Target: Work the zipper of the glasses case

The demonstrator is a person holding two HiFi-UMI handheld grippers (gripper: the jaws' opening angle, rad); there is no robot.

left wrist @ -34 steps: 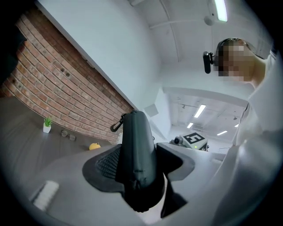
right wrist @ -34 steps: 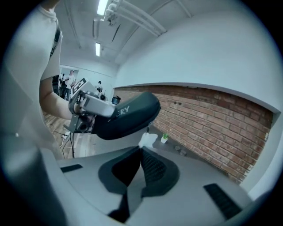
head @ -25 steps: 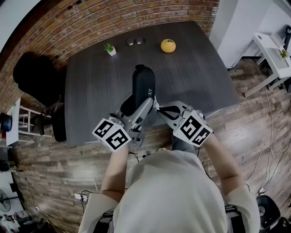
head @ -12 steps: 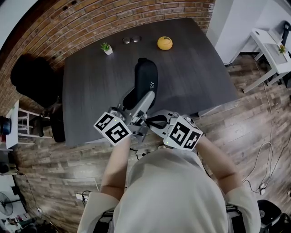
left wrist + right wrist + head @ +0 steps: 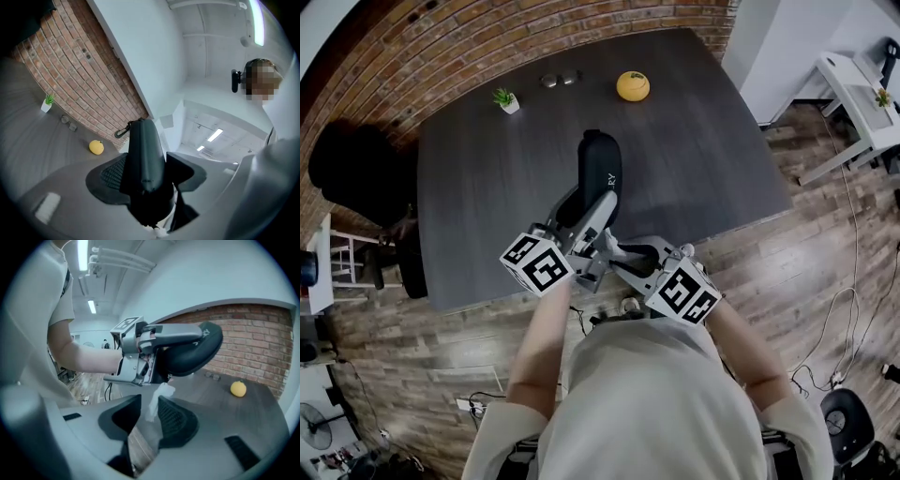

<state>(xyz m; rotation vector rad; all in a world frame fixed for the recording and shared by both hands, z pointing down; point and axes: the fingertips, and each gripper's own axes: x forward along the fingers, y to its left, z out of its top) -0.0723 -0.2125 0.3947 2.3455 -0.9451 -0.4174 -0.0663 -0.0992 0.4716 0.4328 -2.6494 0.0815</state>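
Observation:
A black glasses case [image 5: 598, 169] is held level above the table's near edge, and my left gripper [image 5: 596, 210] is shut on its near end. In the left gripper view the case [image 5: 143, 150] fills the space between both pads and points away toward the brick wall, a clip at its far tip. A white pull tab [image 5: 157, 398] hangs from the case's near end [image 5: 197, 352]. My right gripper [image 5: 149, 411] sits just below it; its jaws have just been opening, and the tab hangs loosely in the gap. In the head view the right gripper [image 5: 614, 249] is under the left one.
On the dark table [image 5: 703, 159] at the far side are a yellow round fruit [image 5: 633, 85], a small potted plant [image 5: 503, 99] and two small glass things [image 5: 559, 80]. A brick wall runs behind. A dark chair [image 5: 356, 169] stands left, a white shelf [image 5: 862, 103] right.
The right gripper has drawn back and down toward the person's body, and its jaws have parted from the tab. The left gripper and case have sunk a little.

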